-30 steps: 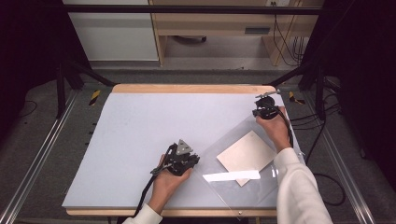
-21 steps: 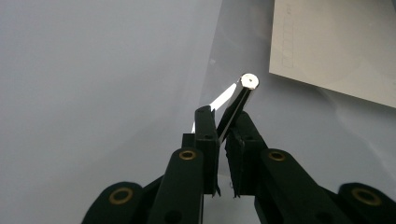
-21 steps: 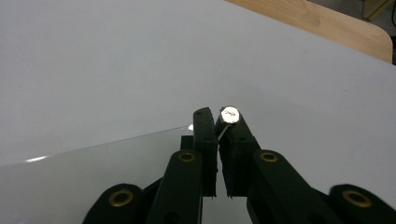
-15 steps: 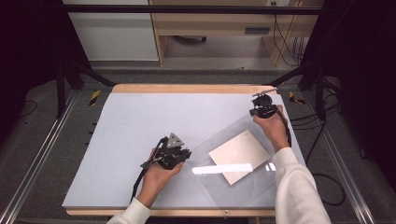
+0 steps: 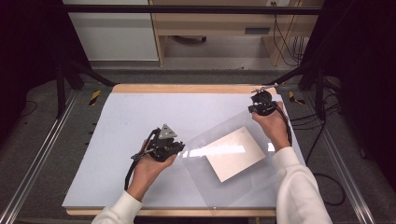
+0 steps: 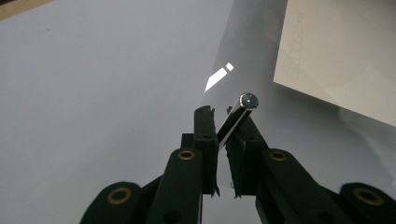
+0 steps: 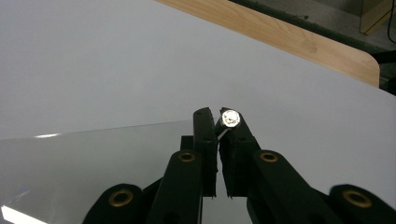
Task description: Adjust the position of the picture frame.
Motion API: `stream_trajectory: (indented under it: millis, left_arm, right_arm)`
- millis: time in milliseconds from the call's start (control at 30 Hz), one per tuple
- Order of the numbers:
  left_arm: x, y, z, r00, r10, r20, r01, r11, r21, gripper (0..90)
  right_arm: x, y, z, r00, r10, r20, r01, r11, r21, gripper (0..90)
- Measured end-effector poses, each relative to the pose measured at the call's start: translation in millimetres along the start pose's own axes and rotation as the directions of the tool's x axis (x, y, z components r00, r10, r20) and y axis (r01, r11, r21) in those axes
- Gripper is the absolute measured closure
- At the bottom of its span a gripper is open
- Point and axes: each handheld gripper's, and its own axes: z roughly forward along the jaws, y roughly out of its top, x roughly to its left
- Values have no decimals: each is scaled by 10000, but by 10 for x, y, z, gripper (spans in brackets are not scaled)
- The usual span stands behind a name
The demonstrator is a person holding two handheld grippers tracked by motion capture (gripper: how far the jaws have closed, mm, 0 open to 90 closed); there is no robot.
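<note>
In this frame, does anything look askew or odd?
Only the transparent sheet stands out: it lies rotated against the table edges, with the paper inside equally skewed. Both grippers' jaws are shut on its corners. Nothing looks spilled or damaged.

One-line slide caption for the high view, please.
Person holds a clear plastic sleeve with a white sheet inside by two corners, left tool and right tool clamped, over a white table.

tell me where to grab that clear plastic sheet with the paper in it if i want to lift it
Grip the clear sheet at its thin edges near two opposite corners, coming in level with the table. It lies flat and floppy, so a top approach finds nothing to pinch. Both grippers already do this: the left gripper is shut on the near-left edge, the right gripper on the far corner, clear of the paper.
</note>
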Motion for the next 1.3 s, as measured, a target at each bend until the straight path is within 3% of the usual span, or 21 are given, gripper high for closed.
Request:
stream_trajectory:
  millis: [200, 700, 933, 1300]
  left_arm:
    - [71, 18, -53, 9996, 26, -296, -27, 10000, -44, 817]
    - [367, -26, -136, 9982, -183, -565, 183, 9998, -5, 819]
    - [523, -51, -178, 9980, -409, -485, 409, 9992, -3, 819]
    - [614, -11, -300, 9973, -286, -670, 291, 9996, 64, 819]
  right_arm:
    - [27, 23, 2, 9999, 80, -144, -79, 10000, 23, 859]
    - [178, 17, 19, 9990, -174, -412, 178, 9998, 107, 859]
    - [282, 23, 8, 9988, -244, -422, 252, 9995, 176, 859]
    - [371, 31, -58, 9973, -399, -617, 420, 9986, 326, 858]
